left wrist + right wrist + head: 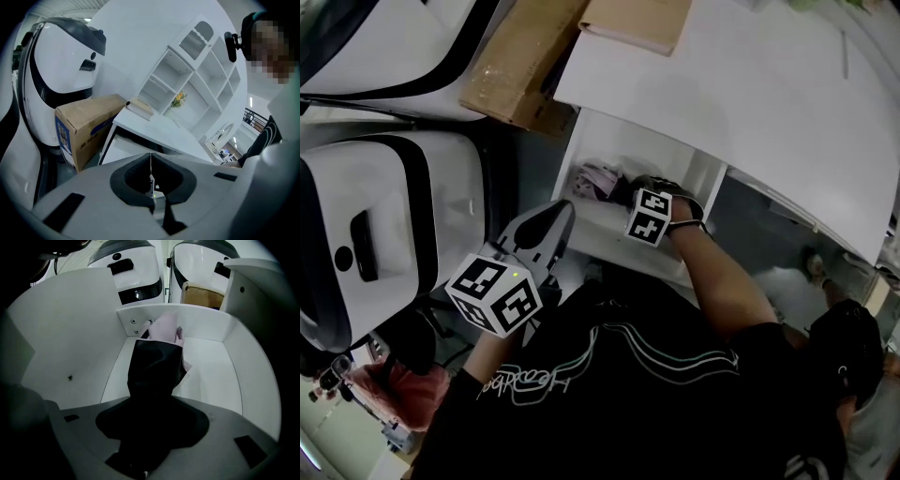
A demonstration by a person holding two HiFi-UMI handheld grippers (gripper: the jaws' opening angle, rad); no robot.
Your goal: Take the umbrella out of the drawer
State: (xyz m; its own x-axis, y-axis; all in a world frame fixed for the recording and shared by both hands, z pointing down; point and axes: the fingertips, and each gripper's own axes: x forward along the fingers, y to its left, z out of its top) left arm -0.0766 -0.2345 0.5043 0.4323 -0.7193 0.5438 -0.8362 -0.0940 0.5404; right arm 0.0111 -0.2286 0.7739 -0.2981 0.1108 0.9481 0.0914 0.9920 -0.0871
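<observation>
The umbrella [154, 366] is found on the drawer [211, 362] floor, clamped at its near end by the right hand-held gripper [151, 405], the left hand-held gripper [151, 165] closed on nothing outside the drawer; the clamp should be held firm and the umbrella lifted clear of the drawer walls.

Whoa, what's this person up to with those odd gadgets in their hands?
A person is taking an umbrella out of an open white drawer with hand-held claws. The right claw reaches into the drawer and is closed on the dark end of the umbrella, whose pink part lies near the back wall. The umbrella is not out yet. The left claw is shut and empty, held outside the drawer.
</observation>
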